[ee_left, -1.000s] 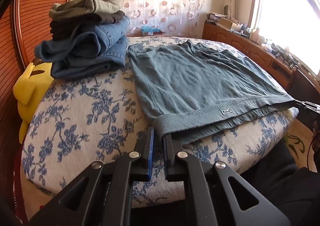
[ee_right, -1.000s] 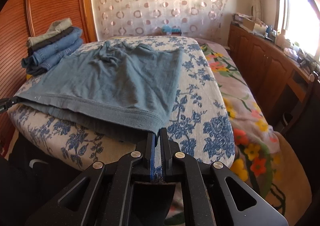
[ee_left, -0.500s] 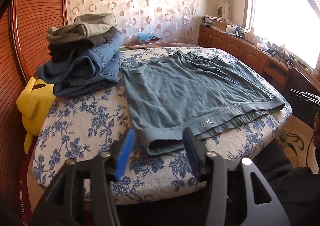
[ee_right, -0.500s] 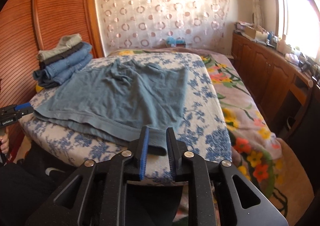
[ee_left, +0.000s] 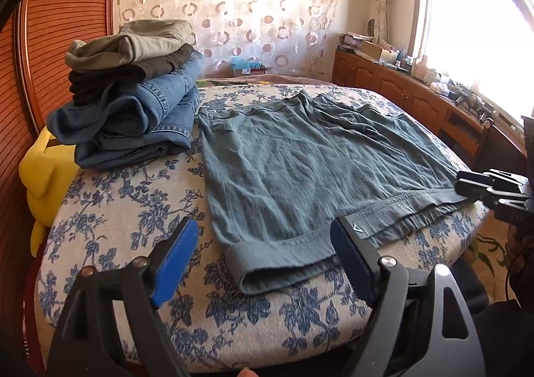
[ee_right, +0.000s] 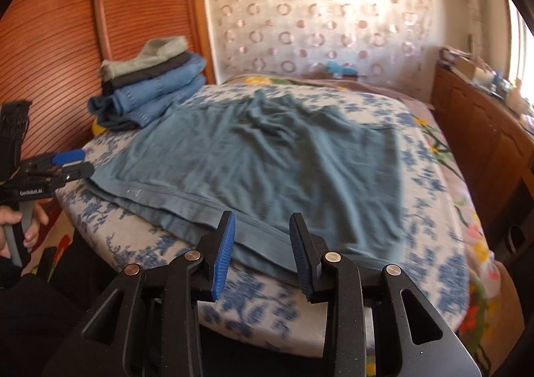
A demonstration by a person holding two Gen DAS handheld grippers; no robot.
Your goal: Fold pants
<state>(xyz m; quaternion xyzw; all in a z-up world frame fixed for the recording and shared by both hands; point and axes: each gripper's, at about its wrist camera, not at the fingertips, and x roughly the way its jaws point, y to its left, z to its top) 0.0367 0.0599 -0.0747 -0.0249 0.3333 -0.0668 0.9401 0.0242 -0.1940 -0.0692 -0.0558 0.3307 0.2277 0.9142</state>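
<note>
Teal pants [ee_left: 300, 170], spread flat on bed [ee_left: 110, 210]: one
Folded garments in stack [ee_left: 133, 89]: four, counted as two denim, one dark, one grey-green
Yellow plush [ee_left: 43, 170] beside bed: one
Claws: two, left claw [ee_left: 263, 260], right claw [ee_right: 262, 250]

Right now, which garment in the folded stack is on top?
The grey-green pants top the stack, lying on the dark pair, with two blue jeans beneath. They are the palest of the four.

Strong daylight from window [ee_left: 474, 19], glare blown out; right wrist view motion-blurred; fisheye bending, dark corners.
</note>
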